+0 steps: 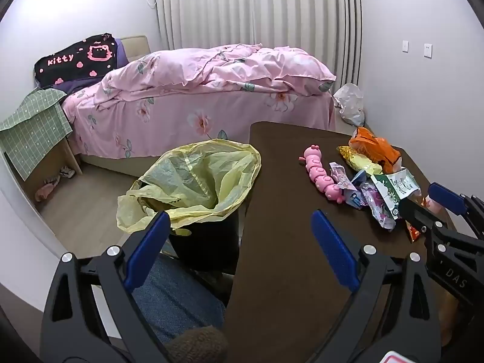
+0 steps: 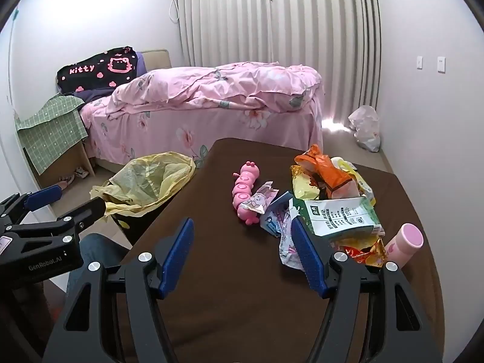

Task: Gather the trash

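Observation:
A heap of trash lies on the dark brown table [image 2: 230,287]: an orange wrapper [image 2: 328,172], a green and white carton [image 2: 338,216], a gold wrapper [image 2: 302,186] and crumpled purple packets [image 2: 287,242]. To the table's left stands a black bin lined with a yellow bag [image 2: 148,181], its mouth wide. My right gripper [image 2: 242,227] hovers open and empty over the table, its right finger beside the heap's near edge. My left gripper [image 1: 240,220] is open and empty, spanning the table's left edge near the yellow bag [image 1: 193,178]. The trash heap [image 1: 381,187] lies to its right.
A pink caterpillar toy [image 2: 245,190] lies left of the heap, and a pink bottle [image 2: 405,242] lies to its right. Behind are a pink bed [image 2: 211,106], a stand under green cloth [image 2: 51,133] and a white plastic bag [image 2: 364,127] on the floor. A jeans-clad leg [image 1: 172,296] is below the table edge.

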Tool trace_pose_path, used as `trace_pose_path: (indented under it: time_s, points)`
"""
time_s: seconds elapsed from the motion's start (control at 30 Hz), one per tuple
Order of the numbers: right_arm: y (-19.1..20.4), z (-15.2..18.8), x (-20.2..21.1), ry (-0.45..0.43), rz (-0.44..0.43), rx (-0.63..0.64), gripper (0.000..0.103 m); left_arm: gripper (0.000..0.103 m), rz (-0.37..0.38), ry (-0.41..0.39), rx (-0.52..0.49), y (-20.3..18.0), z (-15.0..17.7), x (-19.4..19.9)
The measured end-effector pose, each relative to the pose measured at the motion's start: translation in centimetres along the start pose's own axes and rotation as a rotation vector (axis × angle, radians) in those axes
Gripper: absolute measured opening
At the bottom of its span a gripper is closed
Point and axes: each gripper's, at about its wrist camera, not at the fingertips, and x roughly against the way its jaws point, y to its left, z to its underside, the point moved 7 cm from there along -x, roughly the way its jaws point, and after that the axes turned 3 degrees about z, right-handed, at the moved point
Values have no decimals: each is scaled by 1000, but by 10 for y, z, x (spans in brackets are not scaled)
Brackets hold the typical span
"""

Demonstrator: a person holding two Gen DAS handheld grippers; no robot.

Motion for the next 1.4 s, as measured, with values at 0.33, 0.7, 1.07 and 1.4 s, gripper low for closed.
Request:
trace_pose_path:
  time_s: [0.33, 0.7, 1.07, 1.4]
  points:
    - [2, -1, 1, -10, 5, 11, 63, 90, 0, 5, 23, 2, 2, -1]
    - [7, -4, 1, -14, 2, 35, 63, 90, -2, -6, 33, 8, 1, 5]
    - [8, -4, 1, -11, -4, 34, 63, 90, -3, -5, 31, 6, -1, 8]
    - [8, -5, 1, -9, -6, 31, 63, 90, -5, -2, 32, 6, 4, 8]
